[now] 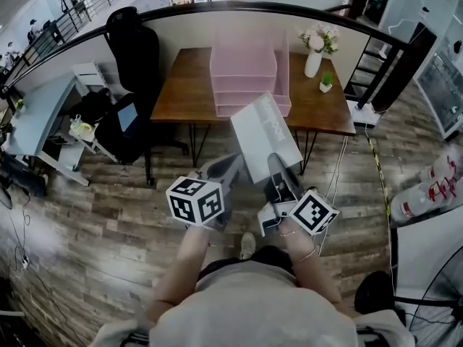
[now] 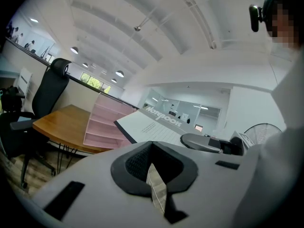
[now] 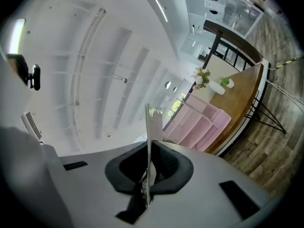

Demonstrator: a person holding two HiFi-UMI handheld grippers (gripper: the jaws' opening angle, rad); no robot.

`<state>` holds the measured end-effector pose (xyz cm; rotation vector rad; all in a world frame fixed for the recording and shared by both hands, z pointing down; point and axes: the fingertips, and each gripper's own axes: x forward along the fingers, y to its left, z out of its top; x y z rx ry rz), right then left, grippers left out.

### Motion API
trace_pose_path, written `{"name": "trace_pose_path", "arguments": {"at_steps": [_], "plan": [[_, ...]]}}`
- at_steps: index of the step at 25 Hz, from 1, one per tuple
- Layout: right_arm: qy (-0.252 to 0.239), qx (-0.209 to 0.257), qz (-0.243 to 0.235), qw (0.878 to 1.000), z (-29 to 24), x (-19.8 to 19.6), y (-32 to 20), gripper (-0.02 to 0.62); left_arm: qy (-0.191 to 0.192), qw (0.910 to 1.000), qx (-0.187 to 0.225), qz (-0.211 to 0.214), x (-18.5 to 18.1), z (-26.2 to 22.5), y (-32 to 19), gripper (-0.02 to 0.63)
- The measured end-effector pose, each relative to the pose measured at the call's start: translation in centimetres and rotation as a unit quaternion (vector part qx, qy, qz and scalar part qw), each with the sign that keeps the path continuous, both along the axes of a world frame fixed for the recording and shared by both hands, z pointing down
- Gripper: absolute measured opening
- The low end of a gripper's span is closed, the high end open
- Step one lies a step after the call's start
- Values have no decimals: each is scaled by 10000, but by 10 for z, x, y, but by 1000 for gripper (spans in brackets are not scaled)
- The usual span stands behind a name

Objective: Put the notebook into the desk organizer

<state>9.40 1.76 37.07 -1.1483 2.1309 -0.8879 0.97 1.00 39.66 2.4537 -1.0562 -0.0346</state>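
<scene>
My right gripper is shut on the near edge of a white notebook, held up and tilted over the floor in front of the wooden desk. In the right gripper view the notebook shows edge-on between the closed jaws of that gripper. The pink desk organizer stands on the desk just beyond the notebook, its shelves facing me. My left gripper hangs beside the notebook's left, apart from it. The jaws of the left gripper are shut with nothing held. The notebook cover shows in that view.
A white vase of flowers and a small potted plant stand at the desk's right end. A black office chair sits left of the desk, with a light desk further left. A fan is at lower right.
</scene>
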Motion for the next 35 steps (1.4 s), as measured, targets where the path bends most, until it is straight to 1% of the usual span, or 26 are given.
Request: {"name": "trace_pose_path", "arguments": {"at_steps": [3,6,9,14,18,20,23,28,35], "plan": [[-56,-5,-47,10000,-2,10,-36,5,-56,9999,20,-133,4,-1,-33,5],[-92,-57,-96,9999,0,16,-65,4,-39,9995,-75,-290,4,4,-56,5],[-225,-136,-135,9996,5,18,-85,4,-79,9991,-208,-372,1,14,-74,5],[-427,-243,-240,9985,10,12,-112,5,-151,9984,-279,-466,-5,18,-103,6],[-435,-191,-258,9985,7,10,-133,5,-134,9983,-394,-410,-6,25,-120,5],[-397,-122,-186,9990,4,11,-144,5,-191,9983,-429,-335,-7,27,-129,5],[-478,-101,-29,9988,1,13,-163,5,-272,9982,-460,-254,-12,29,-146,6],[-607,-17,109,9981,-6,7,-191,3,-223,9987,-406,-208,-25,21,-176,5],[-622,-85,315,9975,2,-6,-221,4,-165,9992,-356,-56,-34,21,-209,6]]}}
